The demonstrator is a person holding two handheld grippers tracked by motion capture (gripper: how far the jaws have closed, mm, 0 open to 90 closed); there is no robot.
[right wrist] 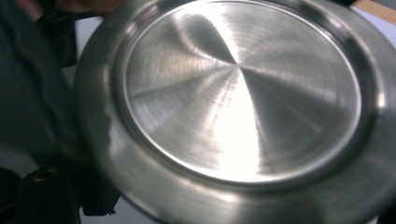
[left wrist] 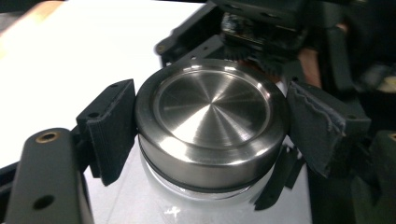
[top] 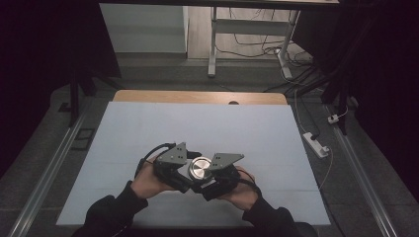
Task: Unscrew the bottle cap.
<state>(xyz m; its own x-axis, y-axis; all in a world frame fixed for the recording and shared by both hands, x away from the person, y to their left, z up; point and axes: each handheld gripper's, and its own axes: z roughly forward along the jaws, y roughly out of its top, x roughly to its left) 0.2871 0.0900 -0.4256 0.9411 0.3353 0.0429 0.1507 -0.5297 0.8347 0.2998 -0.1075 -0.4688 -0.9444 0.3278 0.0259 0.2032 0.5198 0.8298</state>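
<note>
The steel lid [left wrist: 211,122] sits on a clear jar near the table's [top: 148,128] near edge, clamped between the left gripper's [left wrist: 210,126] pads [left wrist: 114,126]. The right gripper [top: 217,180] is closed tight just below; what it holds stays hidden.

Lid [left wrist: 212,109], centre of frame: brushed silver steel with fine concentric rings and a radial sheen; a thin black band runs below its rim. Left gripper [left wrist: 210,135]: matte black, dark grey ribbed pads [left wrist: 114,128]. Right gripper [top: 217,177]: black, grey plate on top. Tabletop [top: 197,128]: pale blue-white cover, light wood strip along the upper edge. Sleeves [top: 111,212], lower frame: black.
</note>
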